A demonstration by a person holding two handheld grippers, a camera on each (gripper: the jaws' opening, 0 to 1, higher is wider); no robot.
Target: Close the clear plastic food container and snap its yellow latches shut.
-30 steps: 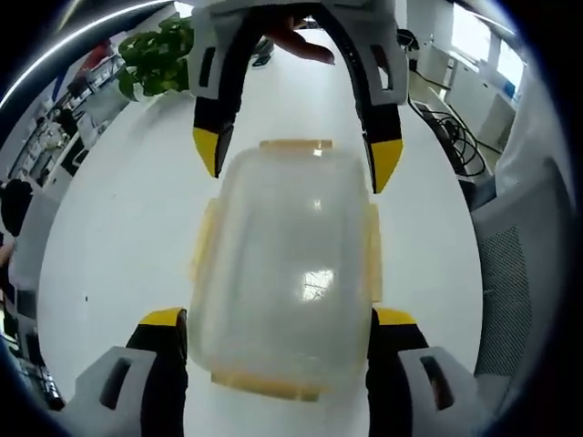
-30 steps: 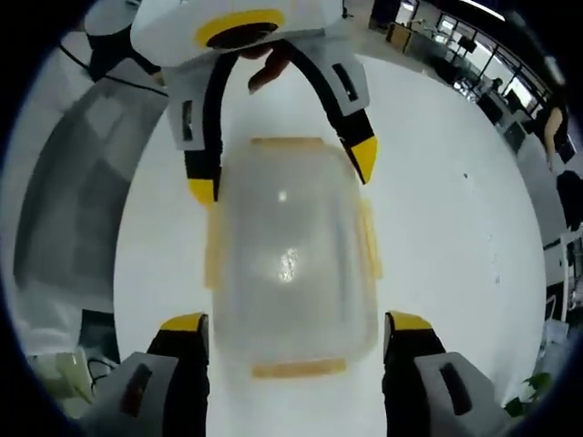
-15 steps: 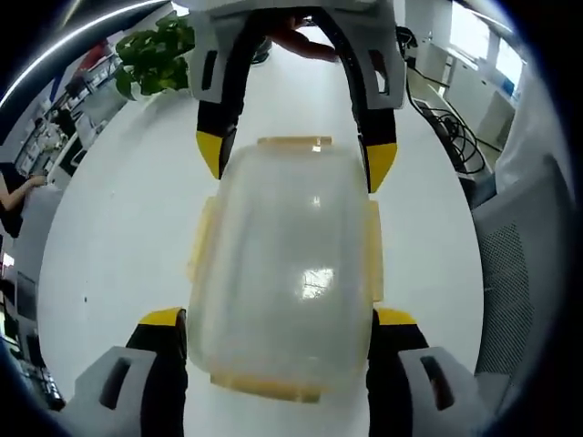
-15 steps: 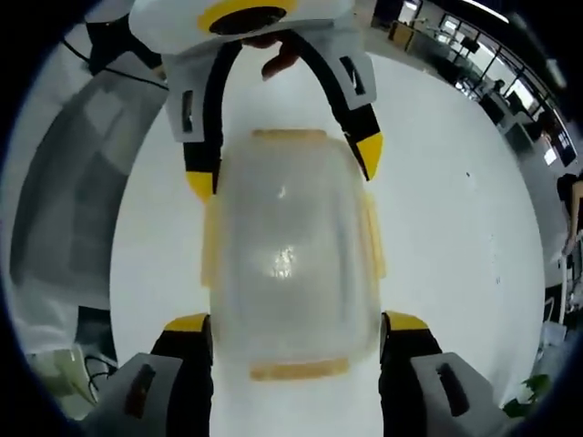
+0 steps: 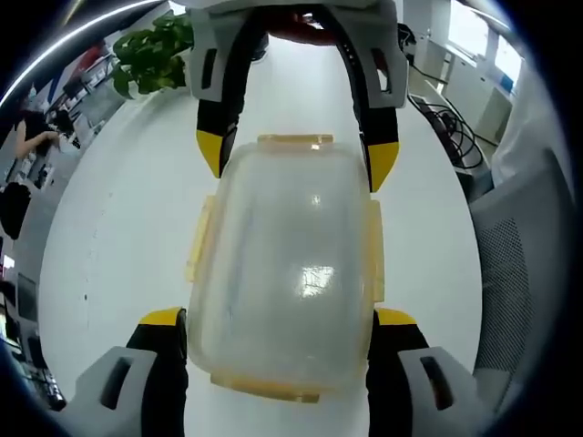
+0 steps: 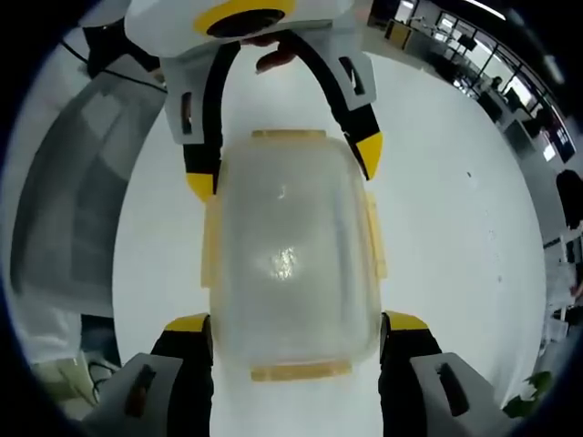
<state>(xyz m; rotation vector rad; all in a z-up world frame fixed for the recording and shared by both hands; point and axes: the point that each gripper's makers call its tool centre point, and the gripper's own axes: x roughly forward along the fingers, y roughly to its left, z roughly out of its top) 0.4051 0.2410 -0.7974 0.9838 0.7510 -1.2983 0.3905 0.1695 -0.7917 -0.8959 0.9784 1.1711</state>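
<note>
The left gripper (image 5: 279, 323) has its yellow-tipped jaws spread wide, one on each long side of the clear plastic food container (image 5: 282, 273), at the end nearest its camera; the right gripper (image 6: 291, 328) is spread the same way at the opposite end, and each gripper shows at the top of the other's view, straddling the far end. Whether any jaw tip actually touches the plastic I cannot tell. The container sits on a white table (image 5: 118, 228), lid on, with four yellow latches (image 5: 373, 250) standing out from its sides and ends, seemingly not yet snapped down. Its long axis runs straight from one gripper to the other, one short end toward each camera, the lid facing up. My worry is that a latch pressed from one side alone would make the light, slick box slide or pivot on the smooth table, since nothing else braces it. A lid not seated evenly could also leave a latch catching on the rim rather than locking, and hard squeezing could bow the thin walls.
</note>
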